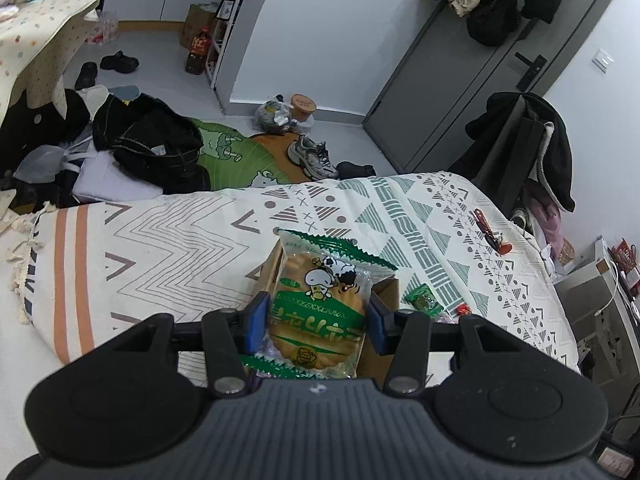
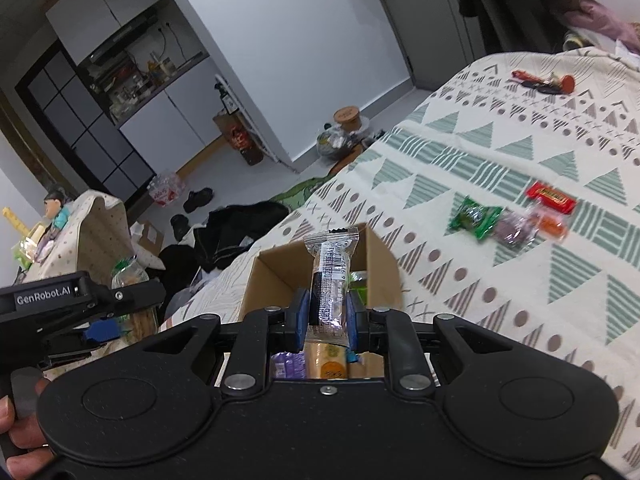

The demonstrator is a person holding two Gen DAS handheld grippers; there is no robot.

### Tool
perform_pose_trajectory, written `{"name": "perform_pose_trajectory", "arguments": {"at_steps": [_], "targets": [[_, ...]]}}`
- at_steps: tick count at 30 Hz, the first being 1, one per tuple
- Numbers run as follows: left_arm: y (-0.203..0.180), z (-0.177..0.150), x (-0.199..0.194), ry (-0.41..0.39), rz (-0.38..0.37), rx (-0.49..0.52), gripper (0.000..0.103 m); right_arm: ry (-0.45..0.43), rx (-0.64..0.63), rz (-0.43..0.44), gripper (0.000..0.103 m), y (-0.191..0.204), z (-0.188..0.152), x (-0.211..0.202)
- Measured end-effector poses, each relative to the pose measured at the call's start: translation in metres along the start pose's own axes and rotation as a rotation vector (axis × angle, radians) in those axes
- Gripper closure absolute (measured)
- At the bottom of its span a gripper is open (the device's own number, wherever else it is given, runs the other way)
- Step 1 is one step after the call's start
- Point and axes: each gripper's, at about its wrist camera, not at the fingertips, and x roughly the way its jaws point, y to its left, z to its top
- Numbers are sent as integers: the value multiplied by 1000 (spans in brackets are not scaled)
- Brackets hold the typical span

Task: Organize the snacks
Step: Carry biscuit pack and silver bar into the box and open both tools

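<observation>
My left gripper (image 1: 316, 320) is shut on a green-and-clear biscuit packet (image 1: 320, 300) with a cartoon mushroom, held above a brown cardboard box (image 1: 386, 292) on the patterned bedspread. My right gripper (image 2: 325, 316) is shut on a narrow clear snack bar packet (image 2: 330, 276), held upright over the same cardboard box (image 2: 380, 256), which holds a few snacks. Loose on the bedspread to the right lie a green packet (image 2: 474, 220), a purple one (image 2: 514, 229), an orange one (image 2: 550, 226) and a red one (image 2: 551, 197). The left gripper body (image 2: 60, 304) shows at the left edge.
The bedspread (image 1: 168, 248) covers a bed; keys and a red item (image 2: 544, 82) lie near its far corner. Clothes (image 1: 148, 140), shoes (image 1: 316, 156) and bags clutter the floor beyond. A grey door (image 1: 472, 80) and a chair with coats (image 1: 528, 140) stand at the right.
</observation>
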Motion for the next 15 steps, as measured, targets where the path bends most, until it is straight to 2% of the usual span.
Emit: {"name": "perform_pose_trajectory", "arguments": {"at_steps": [9, 12, 15], "targets": [[14, 0, 20, 46, -5, -54, 54, 80, -5, -5, 83, 6, -16, 30], [14, -4, 29, 72, -9, -57, 54, 119, 1, -19, 78, 4, -22, 39], [11, -8, 38, 94, -13, -51, 54, 130, 20, -25, 78, -1, -23, 41]]}}
